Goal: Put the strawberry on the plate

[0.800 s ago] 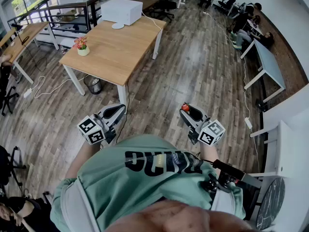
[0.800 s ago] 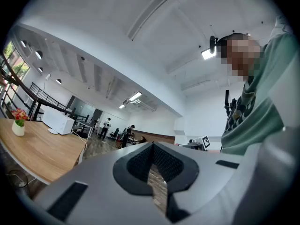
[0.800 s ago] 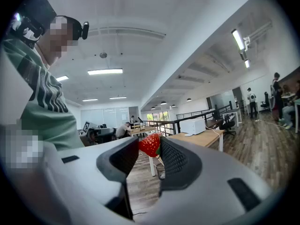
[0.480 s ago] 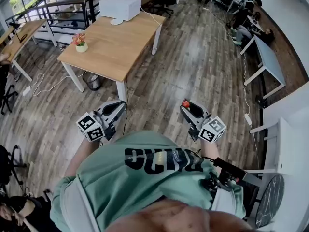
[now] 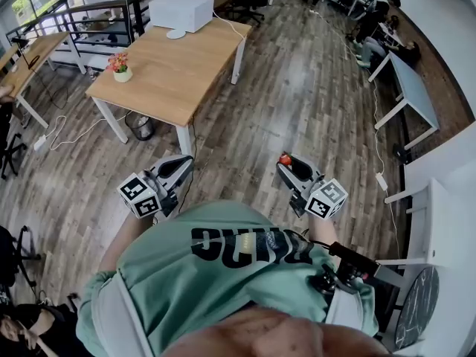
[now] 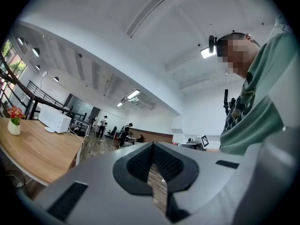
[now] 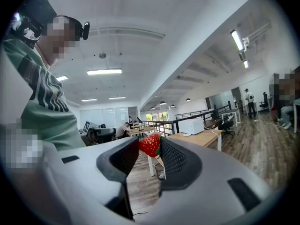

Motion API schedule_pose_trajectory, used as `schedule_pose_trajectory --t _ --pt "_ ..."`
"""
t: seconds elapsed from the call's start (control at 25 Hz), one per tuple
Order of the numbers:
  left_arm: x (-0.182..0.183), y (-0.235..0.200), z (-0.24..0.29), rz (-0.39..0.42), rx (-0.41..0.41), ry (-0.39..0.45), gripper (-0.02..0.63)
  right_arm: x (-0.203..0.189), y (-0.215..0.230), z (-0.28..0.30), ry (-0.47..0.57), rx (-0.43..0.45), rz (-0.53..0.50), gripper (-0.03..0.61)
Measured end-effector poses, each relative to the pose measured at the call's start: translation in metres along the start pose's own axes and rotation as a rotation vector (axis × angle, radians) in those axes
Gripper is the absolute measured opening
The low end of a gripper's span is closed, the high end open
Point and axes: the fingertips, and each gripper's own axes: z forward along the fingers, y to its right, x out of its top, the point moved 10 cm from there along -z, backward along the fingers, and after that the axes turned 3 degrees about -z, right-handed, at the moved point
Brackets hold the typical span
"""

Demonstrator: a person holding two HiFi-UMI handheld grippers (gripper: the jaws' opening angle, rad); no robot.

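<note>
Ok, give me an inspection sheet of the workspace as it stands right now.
Surface: wooden table ahead, apart from the person.
Job's things: strawberry in the right claw; white disc on the table beside the white box, perhaps the plate.
Clutter: flower pot on the table; bin beneath it.
Grippers: right claw shut on the strawberry; left claw shut, empty.
Cables: white cable on the floor left of the table; second cable from the white box.
Surroundings: wood floor; people at far desks.

A dark wood-plank floor (image 5: pixel 297 103) runs through an open office. At far left stands a light wooden bench (image 5: pixel 178 80) bearing a white box (image 5: pixel 182 10) and potted flowers (image 5: pixel 119 65). Black railing (image 5: pixel 97 17) runs behind it, pale desks (image 5: pixel 415 95) line the right wall, and strip lights (image 7: pixel 104 71) glow overhead.
</note>
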Motion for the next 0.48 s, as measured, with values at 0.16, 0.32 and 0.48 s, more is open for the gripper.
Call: schedule_pose_trajectory --t 0.16,0.32,0.48 --pt "0.0 0.002 0.004 0.0 0.0 -0.006 0.005 0.002 0.001 -0.005 0.019 -0.002 0.019 0.15" --pt "-0.001 0.008 0.013 0.003 -0.006 -0.011 0.005 0.003 0.005 -0.015 0.047 -0.004 0.03 0.15" --pt "-0.005 0.019 0.025 0.005 -0.014 -0.019 0.005 0.002 0.008 -0.032 0.048 -0.008 0.028 0.15"
